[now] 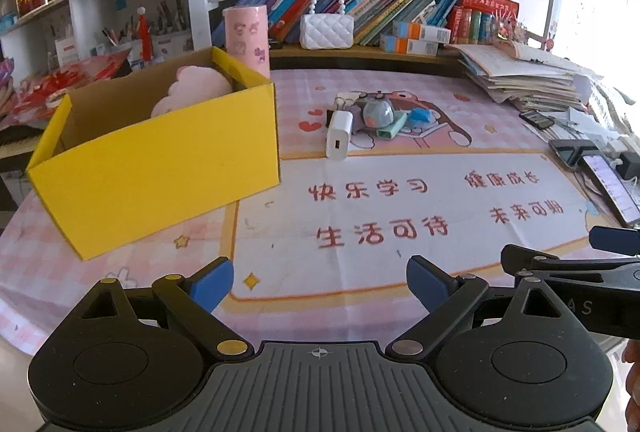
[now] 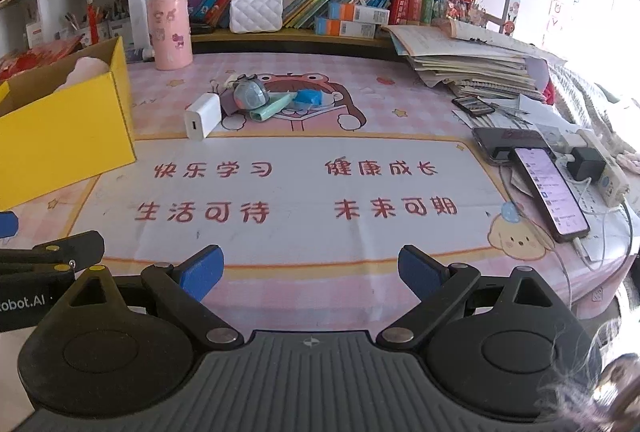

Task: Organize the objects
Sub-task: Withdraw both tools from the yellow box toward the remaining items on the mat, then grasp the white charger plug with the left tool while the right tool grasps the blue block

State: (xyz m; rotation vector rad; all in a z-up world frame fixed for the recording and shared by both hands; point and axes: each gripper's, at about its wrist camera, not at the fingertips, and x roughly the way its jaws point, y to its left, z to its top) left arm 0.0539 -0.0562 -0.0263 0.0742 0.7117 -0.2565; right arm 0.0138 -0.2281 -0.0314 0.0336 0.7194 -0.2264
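A: Where are the things to organize lying?

B: A small cluster is sitting on the pink cartoon-printed desk (image 2: 360,232) cover, well ahead of both tools: a white rectangular plug-in charger (image 1: 339,135), a grey-blue rounded gadget (image 1: 378,113) touching a mint-green flat case (image 1: 394,127), and a small bright-blue lump (image 1: 420,116) just beside them. From the right tool they are lying ahead and a little to the left; from the left tool, ahead and slightly right.

A: And the container?

B: An open yellow cardboard box (image 1: 160,167) is standing ahead-left of the left tool, with a pale pink plush (image 1: 192,91) resting inside it. A tall pink printed cylinder (image 1: 246,39) is standing just behind the box's far corner.

A: What are the tools doing?

B: The left tool (image 1: 320,286) is hovering low over the near edge of the desk, its blue-padded fingers (image 1: 212,282) spread wide apart and gripping nothing. The right tool (image 2: 311,272) is hovering just beside it, fingers equally spread and empty.

A: Anything farther out?

B: Ahead-right of the right tool, a lit smartphone (image 2: 550,187) is lying by a stack of papers (image 2: 472,63). Beyond everything, a white quilted handbag (image 2: 256,13) is sitting on a bookshelf (image 2: 320,35).
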